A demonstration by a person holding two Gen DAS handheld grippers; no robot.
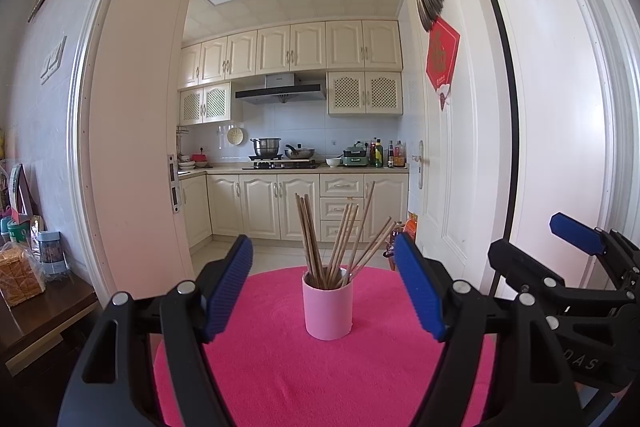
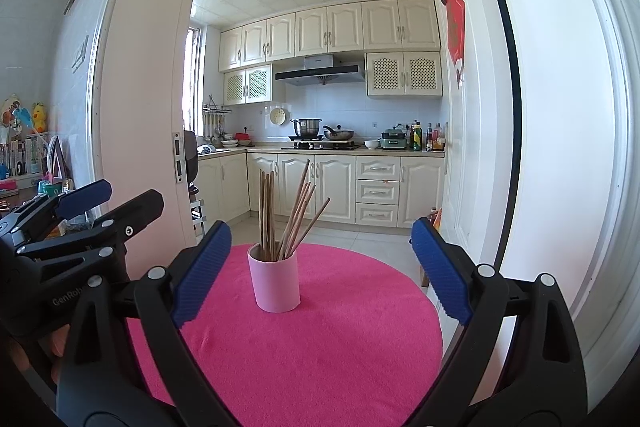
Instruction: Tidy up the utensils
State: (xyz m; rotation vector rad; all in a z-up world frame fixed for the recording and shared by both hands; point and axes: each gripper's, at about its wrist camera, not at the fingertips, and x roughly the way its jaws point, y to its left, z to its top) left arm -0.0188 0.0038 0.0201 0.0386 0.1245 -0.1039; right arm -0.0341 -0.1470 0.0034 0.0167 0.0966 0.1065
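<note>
A pink cup (image 1: 328, 305) stands upright on a round table with a bright pink cloth (image 1: 320, 379). Several wooden chopsticks (image 1: 340, 243) stand in it, fanned out. My left gripper (image 1: 324, 255) is open and empty, its blue pads either side of the cup and nearer than it. In the right wrist view the cup (image 2: 275, 283) and chopsticks (image 2: 286, 219) sit left of centre on the cloth (image 2: 320, 347). My right gripper (image 2: 322, 239) is open and empty, behind the cup. Each gripper shows at the edge of the other's view, the right gripper (image 1: 560, 267) and the left gripper (image 2: 116, 199).
A dark wooden side table (image 1: 44, 311) with a bread bag and jars stands left. White door frames flank the table, with a door (image 1: 440, 167) at right. The kitchen with cabinets and a stove (image 1: 280, 163) lies beyond.
</note>
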